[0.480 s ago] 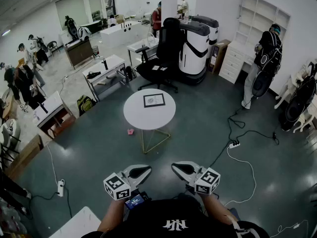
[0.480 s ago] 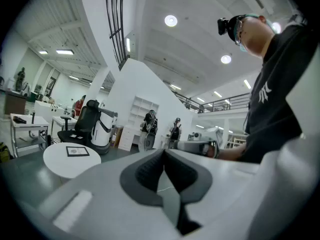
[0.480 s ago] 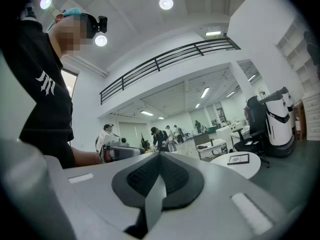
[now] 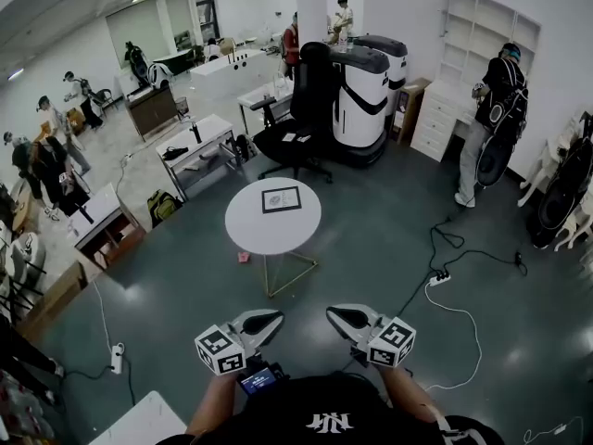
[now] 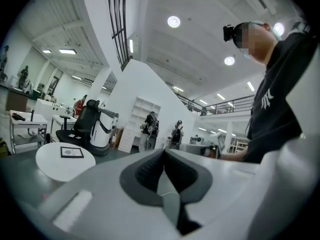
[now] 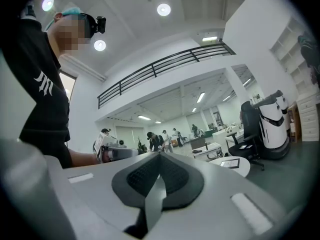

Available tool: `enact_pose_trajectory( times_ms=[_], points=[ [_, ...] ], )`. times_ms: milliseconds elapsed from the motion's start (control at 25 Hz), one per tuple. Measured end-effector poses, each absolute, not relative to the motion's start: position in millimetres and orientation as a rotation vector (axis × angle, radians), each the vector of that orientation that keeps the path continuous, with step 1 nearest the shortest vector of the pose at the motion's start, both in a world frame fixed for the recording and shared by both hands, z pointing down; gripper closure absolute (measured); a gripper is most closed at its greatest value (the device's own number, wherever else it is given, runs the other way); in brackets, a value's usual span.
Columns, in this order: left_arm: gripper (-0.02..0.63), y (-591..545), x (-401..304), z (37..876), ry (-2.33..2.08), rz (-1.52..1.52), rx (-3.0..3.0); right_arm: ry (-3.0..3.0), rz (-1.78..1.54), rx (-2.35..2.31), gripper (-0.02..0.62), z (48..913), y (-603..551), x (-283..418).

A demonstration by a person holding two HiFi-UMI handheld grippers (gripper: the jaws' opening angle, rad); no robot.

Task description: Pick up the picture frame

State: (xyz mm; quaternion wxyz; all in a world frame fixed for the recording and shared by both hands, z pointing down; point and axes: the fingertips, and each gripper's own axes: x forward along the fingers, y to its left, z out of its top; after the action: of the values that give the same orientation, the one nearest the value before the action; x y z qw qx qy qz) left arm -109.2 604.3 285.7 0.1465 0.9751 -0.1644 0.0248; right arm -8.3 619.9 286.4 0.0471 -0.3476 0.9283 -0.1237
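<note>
The picture frame (image 4: 282, 198), dark-edged with a pale print, lies flat on a round white table (image 4: 274, 231) a few steps ahead of me. It also shows as the frame (image 5: 72, 152) at the left of the left gripper view and as the frame (image 6: 230, 163) at the right of the right gripper view. My left gripper (image 4: 274, 319) and right gripper (image 4: 334, 314) are held side by side close to my body, far short of the table. Both are shut, their pads meeting with nothing between them, as seen on the left gripper (image 5: 164, 155) and the right gripper (image 6: 159, 157).
A black office chair (image 4: 301, 109) and a white machine (image 4: 363, 91) stand behind the table. A power strip with cables (image 4: 438, 278) lies on the floor to the right, and a small pink object (image 4: 243, 258) by the table's leg. Desks (image 4: 195, 145) and several people stand around.
The table and frame sit slightly lower and further left in the head view, a little closer. Both grippers stay shut in the same place before my body.
</note>
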Motion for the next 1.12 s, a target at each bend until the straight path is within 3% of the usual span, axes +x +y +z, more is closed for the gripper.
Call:
enact_pose_trajectory(
  times_ms=[520,1120],
  points=[
    [0.604,608.6,-20.6,287.9,-0.508,0.042,2.786,2.863,-0.401,-1.056,0.596,303.9,631.5,83.9],
    [0.603,597.9,-3.1,312.2,-0.559,0.075,2.715,2.843,-0.546,-1.03,0.596,348.3,626.5,111.3]
  ],
)
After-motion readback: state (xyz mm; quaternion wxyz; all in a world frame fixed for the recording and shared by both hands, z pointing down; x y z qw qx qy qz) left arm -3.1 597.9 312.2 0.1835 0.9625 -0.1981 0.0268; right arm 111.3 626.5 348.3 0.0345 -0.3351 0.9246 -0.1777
